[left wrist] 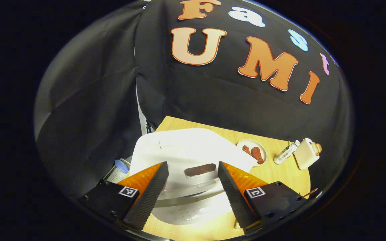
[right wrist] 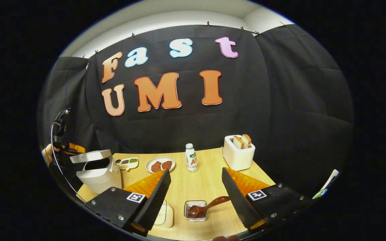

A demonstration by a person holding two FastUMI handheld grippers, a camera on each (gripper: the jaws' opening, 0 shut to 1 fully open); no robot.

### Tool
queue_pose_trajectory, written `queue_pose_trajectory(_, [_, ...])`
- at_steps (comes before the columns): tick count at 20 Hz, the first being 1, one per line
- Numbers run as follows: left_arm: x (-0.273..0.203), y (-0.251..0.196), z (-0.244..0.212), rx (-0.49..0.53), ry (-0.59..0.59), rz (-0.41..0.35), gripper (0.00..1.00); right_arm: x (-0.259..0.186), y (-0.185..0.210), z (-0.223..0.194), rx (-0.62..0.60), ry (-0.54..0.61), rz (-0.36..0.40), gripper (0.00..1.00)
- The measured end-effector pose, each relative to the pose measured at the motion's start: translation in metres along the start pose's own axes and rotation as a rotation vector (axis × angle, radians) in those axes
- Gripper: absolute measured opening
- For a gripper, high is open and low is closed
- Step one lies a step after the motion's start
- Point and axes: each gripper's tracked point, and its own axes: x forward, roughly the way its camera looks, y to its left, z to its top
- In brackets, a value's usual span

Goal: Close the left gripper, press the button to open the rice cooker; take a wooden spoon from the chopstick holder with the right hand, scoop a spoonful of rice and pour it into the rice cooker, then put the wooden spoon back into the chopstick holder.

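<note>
The white rice cooker (left wrist: 186,147) stands right under my left gripper (left wrist: 193,164), which is open, a finger on either side of the dark button (left wrist: 199,170) on the lid's front. In the right gripper view the rice cooker (right wrist: 97,172) is at the table's left with its lid tilted up and a dark opening beneath. The left gripper (right wrist: 68,148) and a hand sit behind it. My right gripper (right wrist: 195,170) hangs open above the table. Below it, a brown wooden spoon (right wrist: 208,206) rests bowl-down in a small square holder (right wrist: 195,211).
A plate of meat pieces (right wrist: 160,164), a small bottle (right wrist: 191,162), a white toaster with bread (right wrist: 238,152) and a little sectioned dish (right wrist: 128,163) stand along the table's far side. A white rounded container (right wrist: 166,216) sits partly behind my right gripper's left finger.
</note>
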Motion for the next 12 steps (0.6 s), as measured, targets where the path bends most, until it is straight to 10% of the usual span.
queue_pose_trajectory(12, [0.03,0.013,-0.072,-0.026,0.089,0.046,1.0,-0.011,-0.017,-0.027,0.037,0.051,-0.046,0.95])
